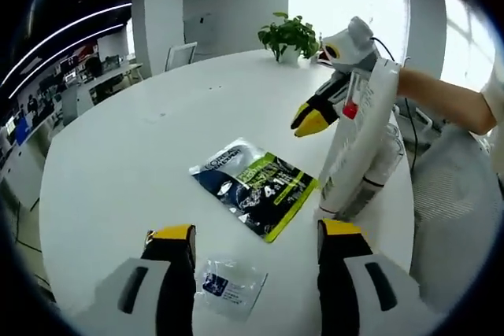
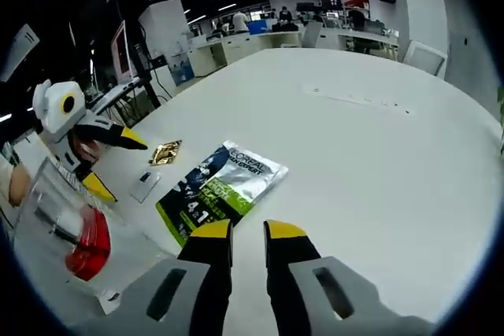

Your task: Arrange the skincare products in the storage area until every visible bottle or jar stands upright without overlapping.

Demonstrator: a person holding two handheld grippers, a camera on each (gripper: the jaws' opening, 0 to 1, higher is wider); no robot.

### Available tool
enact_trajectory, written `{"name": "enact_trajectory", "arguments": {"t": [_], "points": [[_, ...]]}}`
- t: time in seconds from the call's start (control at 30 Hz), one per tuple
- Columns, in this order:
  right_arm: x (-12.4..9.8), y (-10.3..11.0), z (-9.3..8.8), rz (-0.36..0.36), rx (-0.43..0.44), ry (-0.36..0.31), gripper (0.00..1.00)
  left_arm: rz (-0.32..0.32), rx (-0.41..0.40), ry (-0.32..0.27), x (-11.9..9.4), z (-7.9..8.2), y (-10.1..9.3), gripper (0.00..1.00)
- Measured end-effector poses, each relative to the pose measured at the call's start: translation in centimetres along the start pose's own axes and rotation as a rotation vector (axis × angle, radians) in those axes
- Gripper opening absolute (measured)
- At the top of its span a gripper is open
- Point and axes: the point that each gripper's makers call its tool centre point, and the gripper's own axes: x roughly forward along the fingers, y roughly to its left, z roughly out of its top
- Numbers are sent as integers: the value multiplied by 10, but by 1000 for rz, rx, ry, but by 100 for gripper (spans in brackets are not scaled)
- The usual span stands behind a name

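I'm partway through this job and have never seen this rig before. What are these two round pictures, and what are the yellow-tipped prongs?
There is no robot: a person holds a two-jaw gripper in each hand, and a fisheye camera rides on each one.

The left gripper view looks along the left gripper. Its jaws are wide apart and hold nothing. The right gripper view looks along the right gripper. Its jaws are almost closed and have nothing between them.

On the round white table lie:
- a green-and-silver foil pack
- a small clear sachet, near the left gripper
- a small gold sachet
- a small grey sachet

A tall clear packet with a red part rises beside the right gripper. I cannot tell what supports it.
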Motion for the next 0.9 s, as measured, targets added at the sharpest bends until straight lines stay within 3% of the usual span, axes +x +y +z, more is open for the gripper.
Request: {"name": "enact_trajectory", "arguments": {"t": [0.13, 0.33, 0.4, 0.67, 0.9], "points": [[4, -1, -5, -1, 6, 15, 15, 3, -20, 11, 11, -4, 7, 39], [10, -2, -9, 10, 29, 30, 15, -4, -68, 7, 22, -2, 12, 34], [11, -2, -9, 11, 41, 35, 14, -51, -106, 5, 28, -1, 3, 34], [21, -4, -15, 27, 86, 53, 15, -35, -152, 13, 37, -4, 2, 28], [29, 3, -18, 55, 126, 47, 16, -37, -189, 26, 46, -10, 14, 22]]}}
